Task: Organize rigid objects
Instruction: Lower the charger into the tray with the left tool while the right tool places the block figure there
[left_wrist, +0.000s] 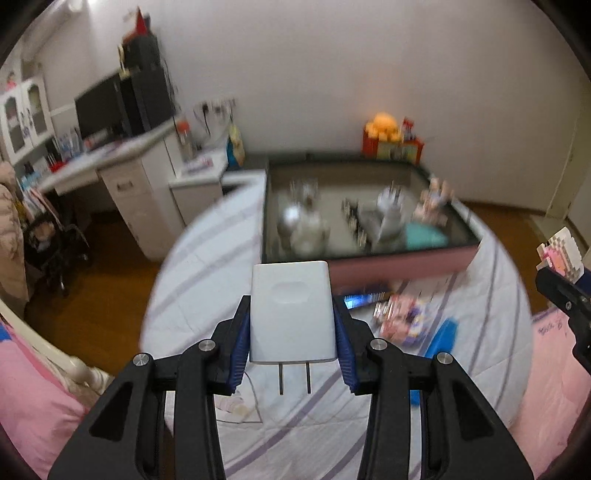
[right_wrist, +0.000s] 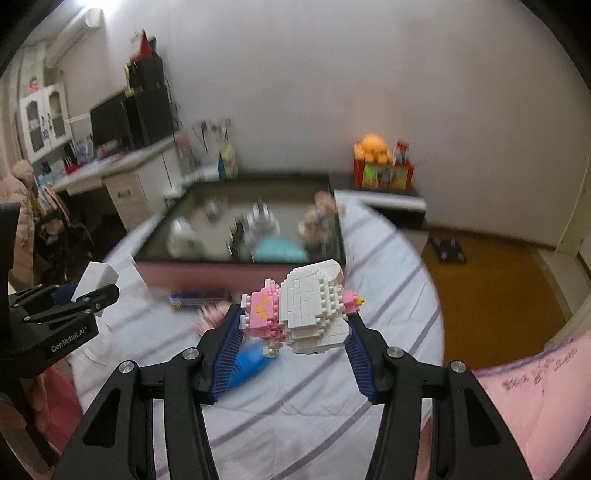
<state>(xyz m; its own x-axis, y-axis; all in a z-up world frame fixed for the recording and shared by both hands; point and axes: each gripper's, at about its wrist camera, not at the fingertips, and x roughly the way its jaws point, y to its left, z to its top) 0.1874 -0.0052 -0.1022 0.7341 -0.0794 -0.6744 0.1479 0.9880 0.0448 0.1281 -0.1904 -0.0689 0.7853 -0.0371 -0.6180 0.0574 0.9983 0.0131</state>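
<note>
Your left gripper (left_wrist: 291, 328) clamps a white plug adapter (left_wrist: 290, 314) across its flat sides, prongs pointing back toward the camera. Your right gripper (right_wrist: 295, 325) grips a pink-and-white brick figure (right_wrist: 306, 314) between its blue pads (right_wrist: 229, 354). Both items are in the air above the striped bedsheet (left_wrist: 207, 266), short of the dark tray (left_wrist: 369, 254) that already holds several blurred objects.

Hazards from here:
- The adapter's sides are smooth; a fast swing may let it slide out of the pads.
- The brick figure is held at its edges, so extra squeeze or a knock on the tray rim may break pieces off.
- The tray is crowded. Lowering either item without choosing a free spot may topple what stands there.
</note>
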